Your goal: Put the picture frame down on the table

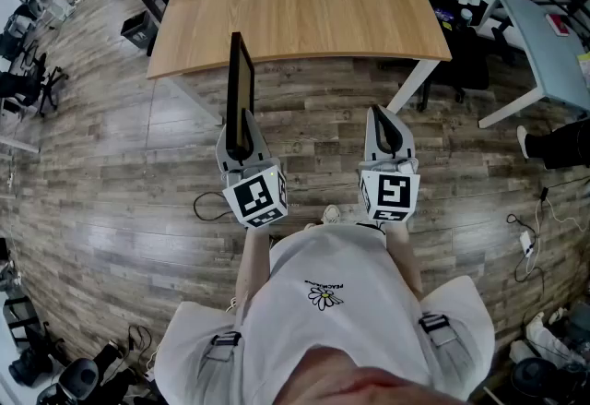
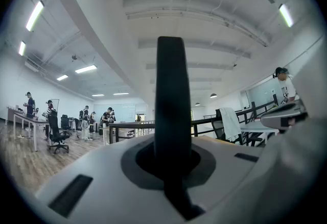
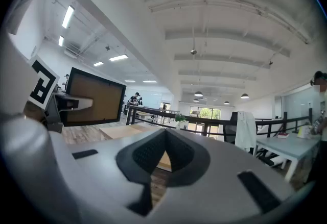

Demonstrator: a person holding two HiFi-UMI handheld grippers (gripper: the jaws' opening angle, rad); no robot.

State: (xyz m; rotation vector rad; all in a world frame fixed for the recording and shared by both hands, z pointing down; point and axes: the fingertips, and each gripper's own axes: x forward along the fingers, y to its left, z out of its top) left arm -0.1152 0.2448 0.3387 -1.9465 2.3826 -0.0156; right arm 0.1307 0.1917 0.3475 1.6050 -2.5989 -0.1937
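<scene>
Head view, with both gripper views. The picture frame [image 1: 240, 85] was pinched in the left gripper [image 1: 240, 148], whose jaws were pressed onto its lower edge. It stood upright and edge-on to the head camera, left of centre in the frame. In the left gripper view the same frame rose as a dark vertical bar out of the jaws. The right gripper view, looking across, showed its brown panel with a black border at the left of the picture.

The right gripper [image 1: 387, 130] held nothing: its jaws met at the tips, and only floor and table edge were visible through the gap beneath them. It was level with the left gripper and well apart from it, at centre right.

The table [image 1: 295, 2], a light wooden top, filled the upper middle of the head view. Its surface was bare apart from a small object at the far edge, too small to identify. Both grippers hung over the plank floor [image 1: 313, 131], short of the table's near edge.

Judged progress: the frame was secured and carried, but no part of it was over or touching the table. The reach forward, the lowering, the laying down and the release all remained to be done.
</scene>
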